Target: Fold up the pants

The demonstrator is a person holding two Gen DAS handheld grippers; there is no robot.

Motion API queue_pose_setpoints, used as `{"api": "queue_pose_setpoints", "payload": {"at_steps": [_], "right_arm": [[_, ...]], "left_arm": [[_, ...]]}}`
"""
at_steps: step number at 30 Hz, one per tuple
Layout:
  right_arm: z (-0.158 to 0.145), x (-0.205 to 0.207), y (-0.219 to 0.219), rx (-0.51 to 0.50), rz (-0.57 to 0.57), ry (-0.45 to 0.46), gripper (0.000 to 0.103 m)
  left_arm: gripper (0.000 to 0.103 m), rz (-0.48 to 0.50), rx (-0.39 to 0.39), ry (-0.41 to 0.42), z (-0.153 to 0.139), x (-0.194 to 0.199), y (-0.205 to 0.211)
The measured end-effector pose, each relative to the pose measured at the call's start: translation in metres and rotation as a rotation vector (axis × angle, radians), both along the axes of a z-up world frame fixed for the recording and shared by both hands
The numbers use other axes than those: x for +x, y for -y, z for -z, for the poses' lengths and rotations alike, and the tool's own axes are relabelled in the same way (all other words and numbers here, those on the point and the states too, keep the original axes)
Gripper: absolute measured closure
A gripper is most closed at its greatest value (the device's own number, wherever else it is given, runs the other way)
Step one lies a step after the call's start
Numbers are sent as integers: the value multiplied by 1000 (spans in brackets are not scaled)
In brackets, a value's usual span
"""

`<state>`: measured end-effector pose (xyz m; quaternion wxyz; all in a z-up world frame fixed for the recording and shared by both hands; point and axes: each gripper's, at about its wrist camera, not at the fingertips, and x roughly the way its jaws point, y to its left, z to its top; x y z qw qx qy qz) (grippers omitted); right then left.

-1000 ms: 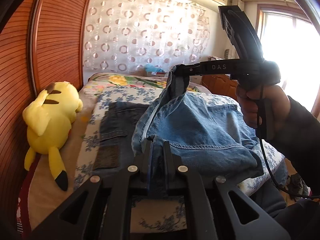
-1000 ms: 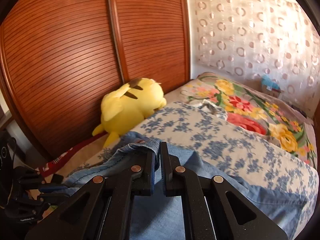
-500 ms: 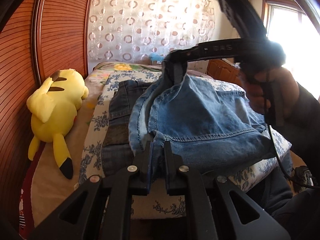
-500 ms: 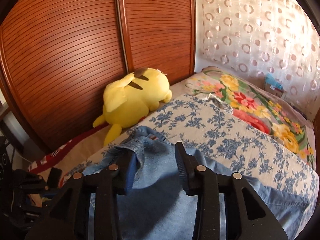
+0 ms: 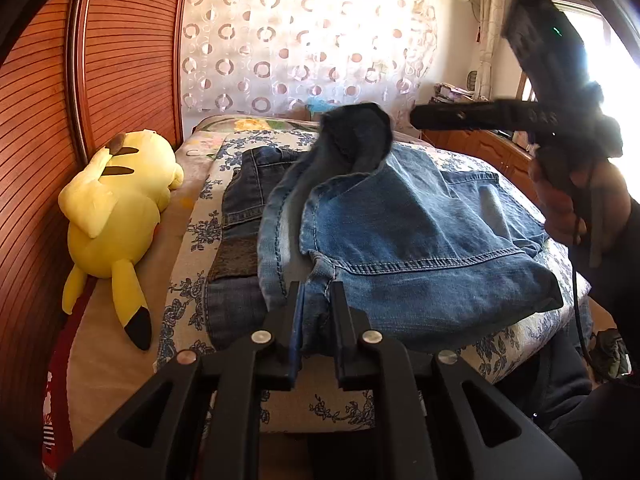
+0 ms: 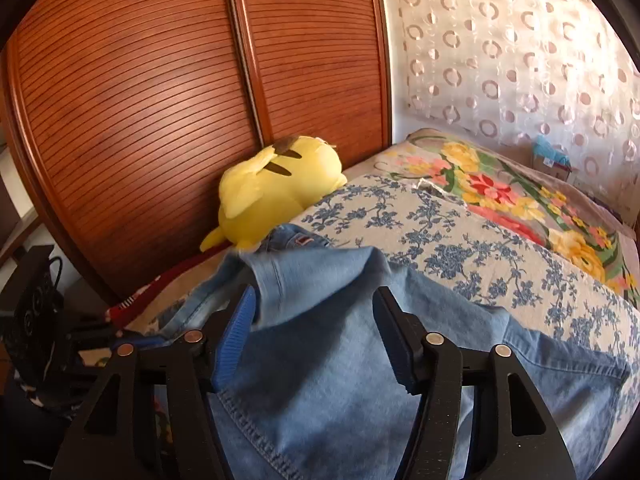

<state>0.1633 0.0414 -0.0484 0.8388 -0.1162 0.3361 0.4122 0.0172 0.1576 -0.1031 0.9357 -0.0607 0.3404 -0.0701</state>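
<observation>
Light blue jeans (image 5: 420,240) lie folded over on the bed, on top of a darker pair of jeans (image 5: 244,196). My left gripper (image 5: 316,312) is shut on a near edge of the light jeans at the bed's front. My right gripper (image 6: 316,320) is open, its jaws wide apart over the denim (image 6: 320,380), holding nothing. In the left wrist view the right gripper (image 5: 416,118) hovers above the far end of the jeans, where a blurred flap of fabric (image 5: 356,136) is dropping.
A yellow plush toy (image 5: 116,208) lies on the bed's left side by the wooden wardrobe doors (image 6: 160,100). The bed (image 6: 460,232) has a blue floral cover and a bright flowered pillow (image 6: 500,192). A curtain hangs behind.
My right gripper opened and let go of the jeans' far edge, which now falls away from it. My left gripper stays shut on the near edge and has dropped lower.
</observation>
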Motion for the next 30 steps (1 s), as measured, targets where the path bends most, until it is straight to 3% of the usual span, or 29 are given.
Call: {"api": "queue_pose_setpoints", "payload": {"at_steps": [5, 15, 21, 30], "right_arm": [[7, -8, 14, -27, 37, 30, 37], [48, -21, 63, -104, 152, 3, 37], [61, -36, 91, -100, 196, -15, 37], [71, -49, 111, -76, 238, -25, 37]], "left_arm": [[88, -1, 1, -2, -3, 1, 0], [86, -3, 14, 9, -6, 2, 1], [69, 11, 7, 15, -9, -1, 5], [67, 16, 25, -27, -3, 18, 14]]}}
